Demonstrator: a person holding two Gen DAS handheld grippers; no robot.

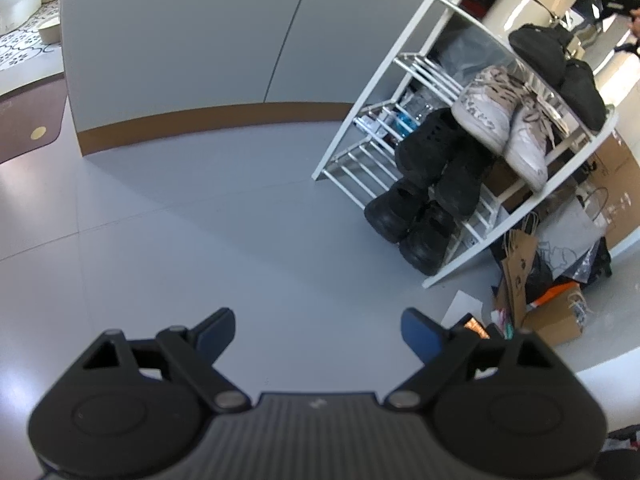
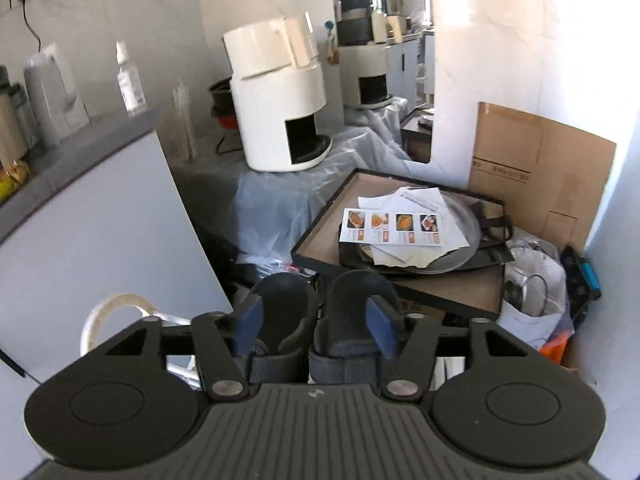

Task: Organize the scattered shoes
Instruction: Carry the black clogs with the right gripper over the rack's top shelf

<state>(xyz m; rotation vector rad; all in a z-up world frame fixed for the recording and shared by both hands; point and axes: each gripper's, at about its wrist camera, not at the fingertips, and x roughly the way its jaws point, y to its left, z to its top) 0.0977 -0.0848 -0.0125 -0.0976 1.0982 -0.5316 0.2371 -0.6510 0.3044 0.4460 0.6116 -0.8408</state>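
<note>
In the left wrist view a white shoe rack [image 1: 404,64] stands at the right. It holds black shoes [image 1: 424,216] on the lowest shelf, more black shoes [image 1: 440,148] above, a patterned white pair [image 1: 504,124] higher, and black shoes [image 1: 560,64] on top. My left gripper [image 1: 318,330] is open and empty above bare grey floor, well left of the rack. In the right wrist view my right gripper [image 2: 316,326] spans a pair of black sandals [image 2: 316,312], one blue pad outside each sandal; the rack's white frame [image 2: 116,308] shows below left.
Paper bags, cardboard and clutter [image 1: 552,280] lie right of the rack. A grey cabinet [image 1: 180,40] stands behind the floor. In the right wrist view a white appliance [image 2: 280,104], a framed board with leaflets [image 2: 404,224] and cardboard [image 2: 540,168] crowd the space ahead.
</note>
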